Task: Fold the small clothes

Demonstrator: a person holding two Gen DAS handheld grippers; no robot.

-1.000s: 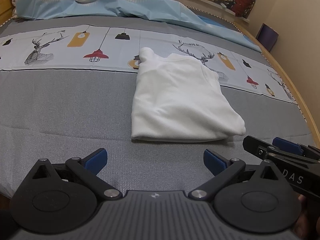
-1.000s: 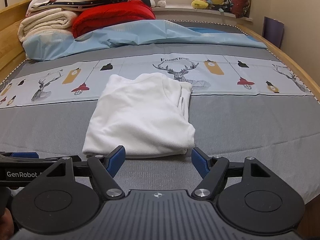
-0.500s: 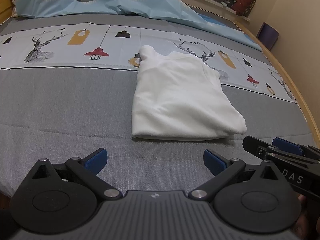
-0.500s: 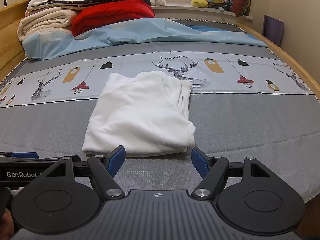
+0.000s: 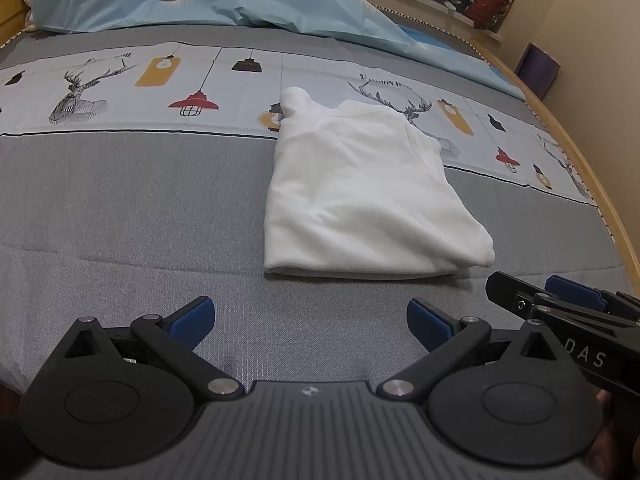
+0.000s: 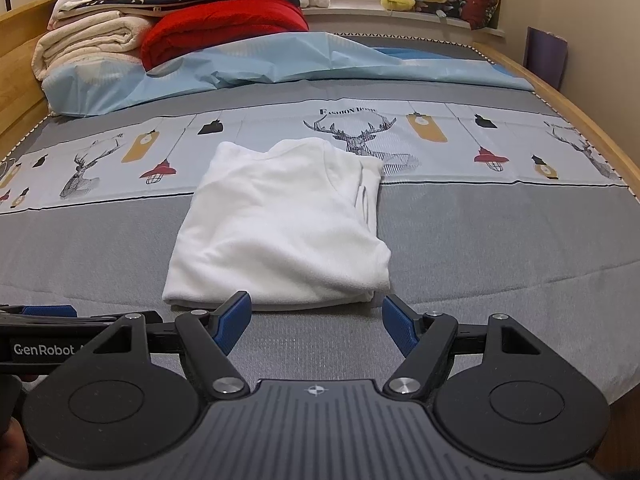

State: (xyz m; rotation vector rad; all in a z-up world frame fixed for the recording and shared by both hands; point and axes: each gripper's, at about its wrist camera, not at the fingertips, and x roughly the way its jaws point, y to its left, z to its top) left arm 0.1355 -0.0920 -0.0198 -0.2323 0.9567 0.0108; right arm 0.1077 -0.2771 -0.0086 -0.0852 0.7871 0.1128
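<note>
Both the left claw (image 5: 311, 317) and right claw (image 6: 316, 317) gape wide, empty, at the bed's near edge; pinch the white shirt (image 6: 280, 224) hem corners evenly (all layers), fold away.

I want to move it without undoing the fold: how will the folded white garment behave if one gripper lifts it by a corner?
The white garment looks soft and thin, so it would probably droop. Its stacked layers, visible at the right edge, would likely slide apart. It seems light; pushed across the grey bedspread, it may bunch.
</note>
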